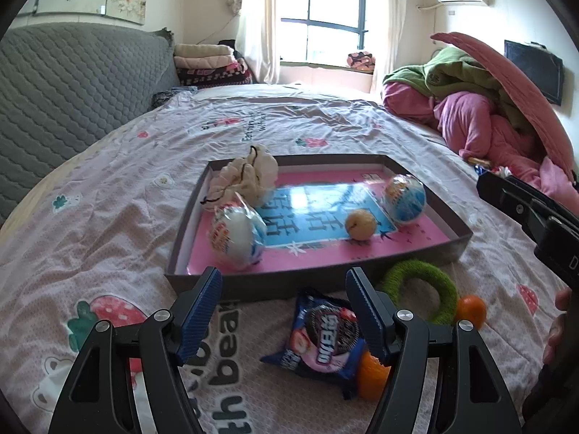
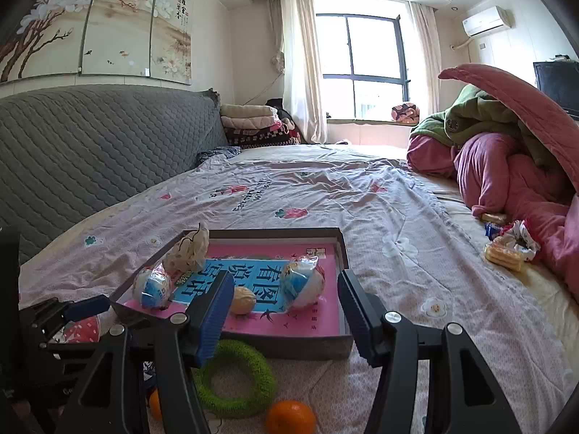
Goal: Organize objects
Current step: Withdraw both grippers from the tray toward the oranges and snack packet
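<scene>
Both grippers tilt down over the bedsheet (image 1: 108,188); left gripper (image 1: 284,291) and right gripper (image 2: 286,298) are spread, pinching nothing. Nearest lie 1 cookie packet (image 1: 325,332), 2 oranges (image 2: 289,416) and 1 green ring (image 2: 235,379). Beyond, the tray (image 1: 459,242), printed with Chinese characters, holds 2 wrapped eggs (image 1: 235,235), 1 nut and 1 cloth bundle.

Big dark Chinese characters — 看图说话 — stand on the blue panel of the pink tray (image 2: 307,325), seen upside down from the right wrist. The snack packet (image 1: 327,336) at six o'clock of the tray carries pink lettering, too blurred to read. Dark letters on the bedsheet (image 1: 231,365) — roughly "beau" — run sideways.
</scene>
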